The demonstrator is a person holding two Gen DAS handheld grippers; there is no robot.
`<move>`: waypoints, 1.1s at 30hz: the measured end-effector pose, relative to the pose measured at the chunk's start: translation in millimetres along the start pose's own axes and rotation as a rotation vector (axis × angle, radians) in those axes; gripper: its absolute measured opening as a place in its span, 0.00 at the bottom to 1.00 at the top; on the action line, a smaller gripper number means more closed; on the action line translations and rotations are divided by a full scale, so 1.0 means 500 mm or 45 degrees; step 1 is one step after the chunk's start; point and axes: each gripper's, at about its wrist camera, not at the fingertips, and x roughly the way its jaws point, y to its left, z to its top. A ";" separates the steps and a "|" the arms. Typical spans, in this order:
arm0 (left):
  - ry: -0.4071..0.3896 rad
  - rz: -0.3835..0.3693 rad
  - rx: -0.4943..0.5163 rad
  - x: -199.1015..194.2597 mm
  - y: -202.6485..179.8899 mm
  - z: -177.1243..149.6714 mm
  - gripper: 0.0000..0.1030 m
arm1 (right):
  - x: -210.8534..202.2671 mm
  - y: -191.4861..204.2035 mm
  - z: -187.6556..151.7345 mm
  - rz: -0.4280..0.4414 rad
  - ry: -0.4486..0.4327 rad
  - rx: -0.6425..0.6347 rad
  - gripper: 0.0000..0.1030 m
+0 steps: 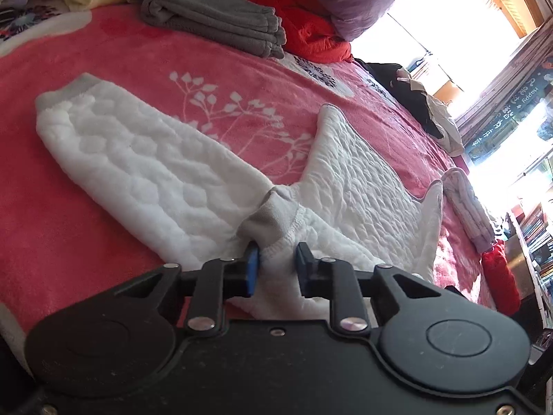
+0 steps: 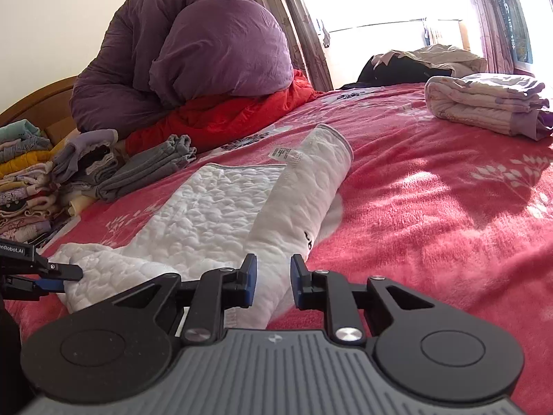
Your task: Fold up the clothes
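A white quilted garment with grey cuffs lies flat on the pink blanket. One long part runs to the upper left and ends in a grey cuff. A second grey cuff is bunched just ahead of my left gripper, which is shut on the white fabric there. In the right wrist view the garment has one part folded over it, with a label showing. My right gripper is shut on the near end of that folded part. The left gripper pinches the garment's left corner.
Folded grey clothes lie at the back beside a red quilt and a purple duvet. A pile of folded clothes stands at the left. A folded pale garment lies at the far right.
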 end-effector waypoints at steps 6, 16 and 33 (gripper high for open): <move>-0.077 -0.029 0.154 -0.038 -0.040 0.015 0.10 | 0.038 -0.041 0.035 0.027 -0.018 0.059 0.24; -0.150 -0.222 0.285 -0.073 -0.142 0.050 0.09 | 0.142 -0.062 0.066 0.220 0.057 0.045 0.24; -0.062 -0.284 0.283 0.182 -0.389 0.076 0.08 | 0.186 -0.146 0.024 0.471 0.184 0.610 0.22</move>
